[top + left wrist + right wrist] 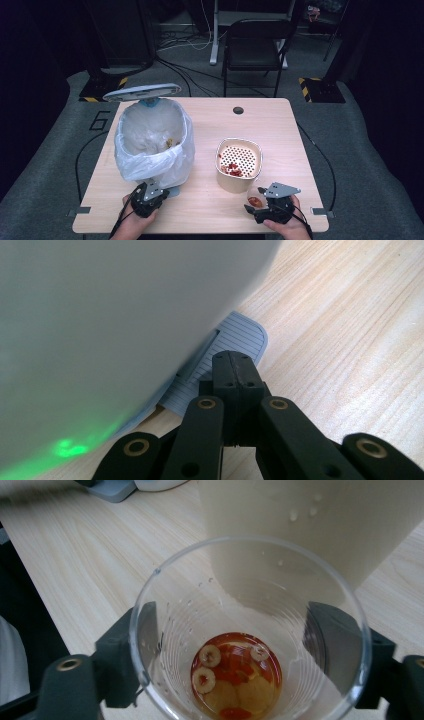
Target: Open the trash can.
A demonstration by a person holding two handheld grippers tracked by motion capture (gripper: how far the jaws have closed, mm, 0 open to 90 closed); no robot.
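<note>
A pedal bin [152,145] lined with a white bag stands at the table's left, its grey lid [142,92] raised. My left gripper [150,190] [235,371] is shut with nothing in it, and its tips sit over the bin's ribbed grey pedal [242,335]. A beige container [238,165] with a perforated strainer insert holds red scraps. My right gripper [256,204] [240,650] is shut on a clear plastic cup [254,199] [245,630], just in front of the container [310,525]. In the cup's bottom lie red-orange liquid, red berries and pale slices [235,677].
The wooden table [210,210] has a round cable hole [238,110] at its far edge. Behind it stand a black folding chair [255,45] and cables on the grey floor. The person's hands come in at the near edge.
</note>
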